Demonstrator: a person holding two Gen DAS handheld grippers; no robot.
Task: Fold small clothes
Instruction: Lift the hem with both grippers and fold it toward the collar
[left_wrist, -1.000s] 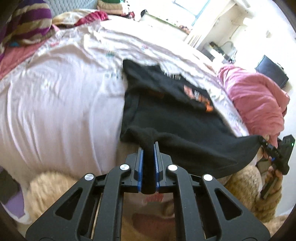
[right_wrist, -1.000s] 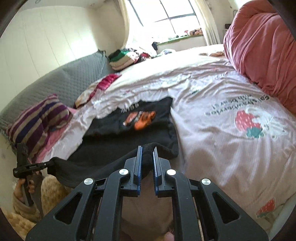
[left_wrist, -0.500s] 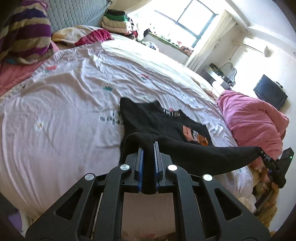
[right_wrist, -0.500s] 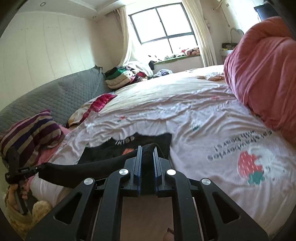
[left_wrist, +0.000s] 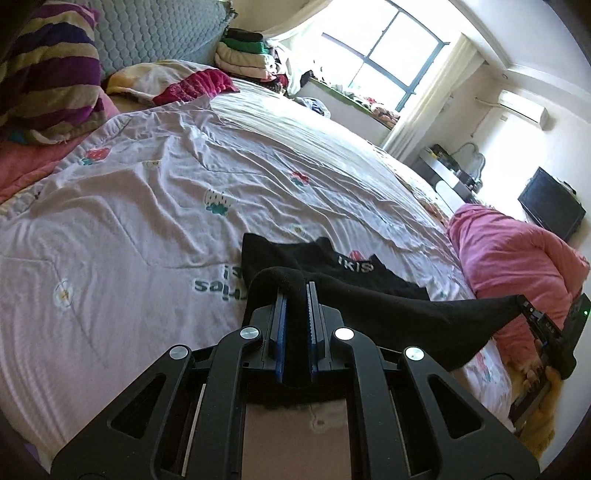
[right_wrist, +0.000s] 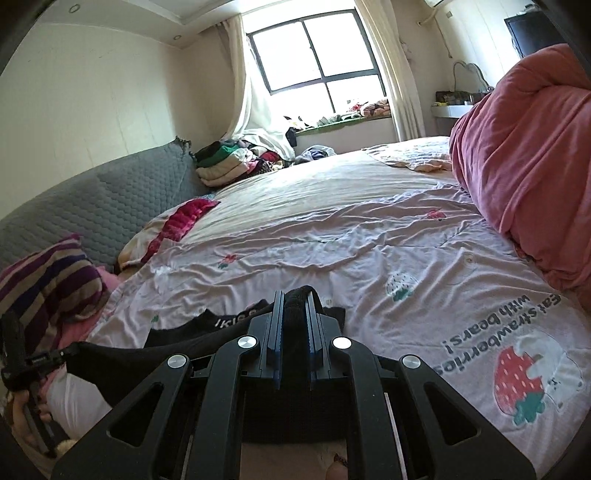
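Left hand-held gripper (left_wrist: 295, 291) clamped on one near corner of the black T-shirt (left_wrist: 369, 295); right hand-held gripper (right_wrist: 295, 306) clamped on the other. Near hem lifted above the strawberry-print bedsheet (left_wrist: 147, 206), far end flat. First fold underway, unfinished.

A lived-in home bedroom. A wide bed (right_wrist: 332, 236) fills the middle of both views under a pale strawberry-print sheet (right_wrist: 424, 295), with a grey quilted headboard (right_wrist: 110, 206) and striped pillow (left_wrist: 48, 74) at the left. A curtained window (right_wrist: 317, 62) at top centre, folded clothes (right_wrist: 225, 162) below it, a pink duvet (right_wrist: 528, 147) and a wall television (left_wrist: 552, 206) at the right complete it.
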